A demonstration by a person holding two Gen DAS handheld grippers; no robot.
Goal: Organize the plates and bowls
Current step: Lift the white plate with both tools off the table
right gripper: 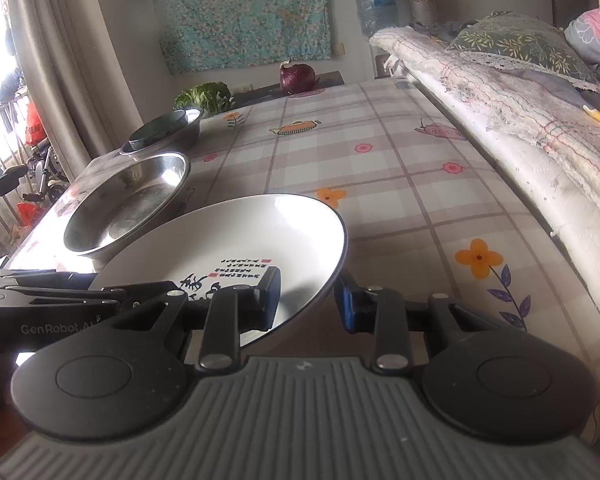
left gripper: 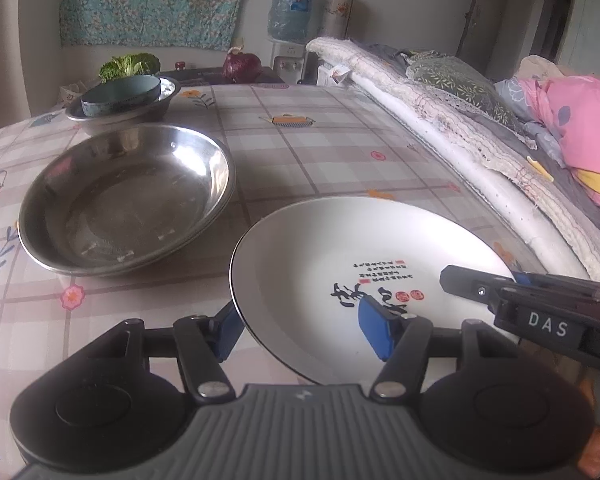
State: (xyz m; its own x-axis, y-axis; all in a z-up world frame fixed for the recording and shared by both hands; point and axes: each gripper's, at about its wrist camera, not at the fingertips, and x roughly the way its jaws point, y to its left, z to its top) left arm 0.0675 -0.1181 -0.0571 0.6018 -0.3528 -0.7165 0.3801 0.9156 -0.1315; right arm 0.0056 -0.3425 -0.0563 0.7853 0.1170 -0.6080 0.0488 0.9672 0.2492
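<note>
1. Two hand-held grippers work one plate. Far left, a wide shallow stainless-steel basin [left gripper: 127,196] sits on the checked floral tablecloth [left gripper: 340,152]. Behind it is a small steel bowl with a teal bowl inside [left gripper: 123,100].
2. Left gripper [left gripper: 300,332]: jaws roughly half apart and straddling the plate's near-left rim, one blue pad at the outer edge, the other over the plate face. Cannot tell if the pads actually press.
3. White round ceramic plate with black calligraphy [left gripper: 320,260]: just right of the basin and not touching it. It looks tipped up off the cloth in the right wrist view. Likely stiff, fairly heavy, glazed and slick, and it would chip if dropped. Take it at the rim, on opposite sides.
4. Right gripper [right gripper: 310,304]: jaws narrow, rim between the pads, apparently clamped on the near-right edge.
</note>
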